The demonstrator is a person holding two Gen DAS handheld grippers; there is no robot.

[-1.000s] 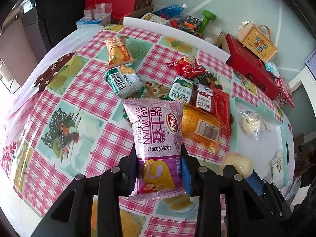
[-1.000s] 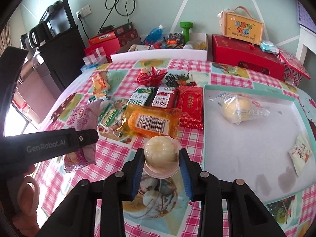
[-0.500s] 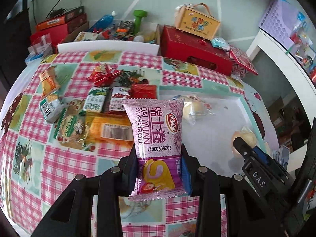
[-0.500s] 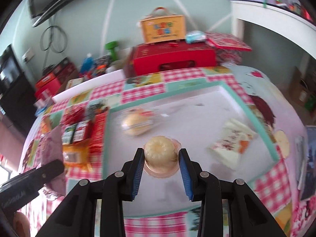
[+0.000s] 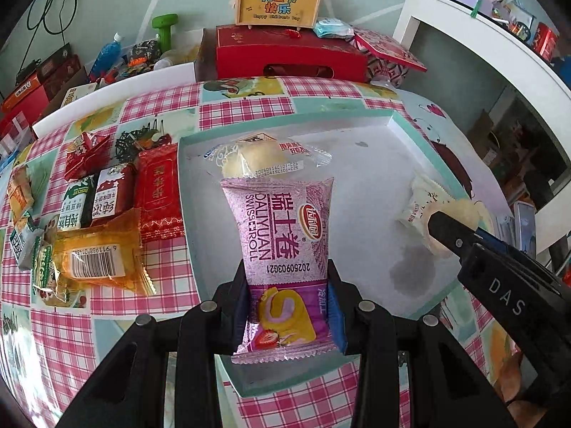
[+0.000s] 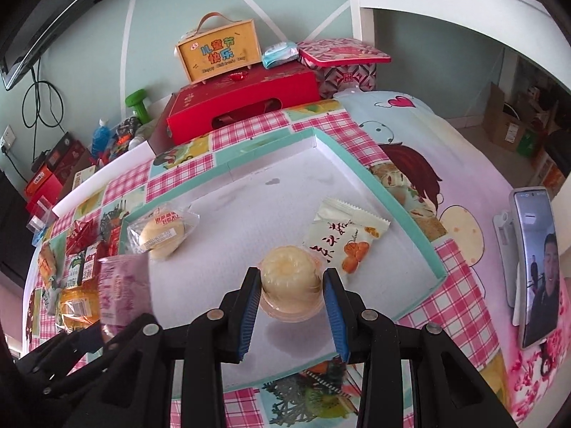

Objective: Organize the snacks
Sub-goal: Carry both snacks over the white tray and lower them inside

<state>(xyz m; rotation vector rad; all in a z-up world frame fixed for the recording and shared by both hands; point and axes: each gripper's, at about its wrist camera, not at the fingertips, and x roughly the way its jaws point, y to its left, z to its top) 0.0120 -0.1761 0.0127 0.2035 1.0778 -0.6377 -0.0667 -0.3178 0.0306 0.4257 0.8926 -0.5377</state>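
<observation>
My left gripper (image 5: 287, 303) is shut on a pink Swiss roll packet (image 5: 283, 235), held over the near part of a white tray with a teal rim (image 5: 389, 117). My right gripper (image 6: 291, 299) is shut on a pale yellow jelly cup (image 6: 289, 278) over the same tray (image 6: 407, 221). In the left wrist view the right gripper (image 5: 442, 228) and its cup (image 5: 464, 214) show at the right. A clear-wrapped bun (image 6: 162, 237) and a white sachet (image 6: 342, 239) lie in the tray. The Swiss roll (image 6: 123, 285) shows at the left of the right wrist view.
Several snack packets lie on the checked cloth left of the tray, among them an orange packet (image 5: 101, 253) and a red one (image 5: 157, 196). A red gift box (image 5: 289, 55) and a yellow carry box (image 5: 278, 1) stand behind. A phone on a stand (image 6: 535, 264) is at the right.
Both grippers have swung right from above the snack pile to above the tray, each keeping its hold. The right gripper now hangs close to the white sachet.
</observation>
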